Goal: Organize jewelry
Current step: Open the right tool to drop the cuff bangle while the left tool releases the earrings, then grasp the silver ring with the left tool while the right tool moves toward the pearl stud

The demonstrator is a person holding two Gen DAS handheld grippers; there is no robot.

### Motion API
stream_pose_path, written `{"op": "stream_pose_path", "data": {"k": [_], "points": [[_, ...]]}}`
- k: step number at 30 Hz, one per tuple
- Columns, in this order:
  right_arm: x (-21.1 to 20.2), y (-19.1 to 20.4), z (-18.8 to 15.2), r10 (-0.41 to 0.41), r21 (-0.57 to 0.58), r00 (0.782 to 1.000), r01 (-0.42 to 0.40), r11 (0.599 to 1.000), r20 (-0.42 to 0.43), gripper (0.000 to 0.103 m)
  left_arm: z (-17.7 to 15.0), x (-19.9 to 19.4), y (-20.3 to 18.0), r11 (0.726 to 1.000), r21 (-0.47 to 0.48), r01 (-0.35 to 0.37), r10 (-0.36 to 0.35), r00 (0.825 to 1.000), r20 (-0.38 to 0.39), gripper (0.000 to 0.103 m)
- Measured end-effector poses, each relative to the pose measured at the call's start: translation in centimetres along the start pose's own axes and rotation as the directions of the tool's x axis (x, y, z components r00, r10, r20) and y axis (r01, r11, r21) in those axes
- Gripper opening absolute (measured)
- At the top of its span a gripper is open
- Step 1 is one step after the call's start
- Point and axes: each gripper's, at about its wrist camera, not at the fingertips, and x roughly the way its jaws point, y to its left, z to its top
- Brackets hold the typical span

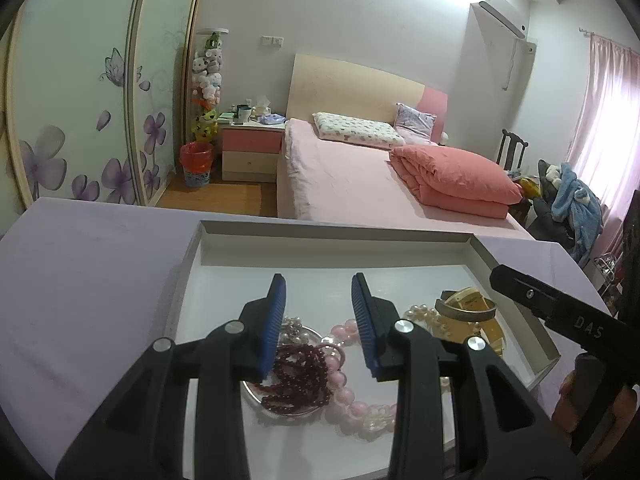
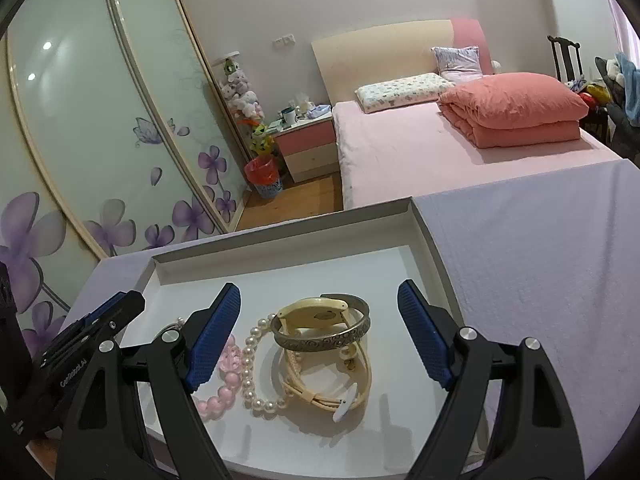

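Left wrist view: the left gripper hangs over the tray, jaws parted and pinching nothing, the dark red beads heaped just below beside the pink beads. Those strands look light, limp and slippery; best pinched across a bunched part. Right wrist view: the right gripper stands spread wide around the metal bangle, not touching it. It looks stiff and smooth; grip across its rim. The pearls lie alongside.
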Motion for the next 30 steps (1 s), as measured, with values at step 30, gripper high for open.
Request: {"op": "stream_pose_path", "data": {"k": [30], "points": [[-16.1,-0.1,-12.3,-0.021,-0.159,0.999,0.025,0.987,0.027,0.081,-10.1,-13.1,-4.9,0.995,0.064,0.071,-0.068,0.997,-0.042,0.044]]}}
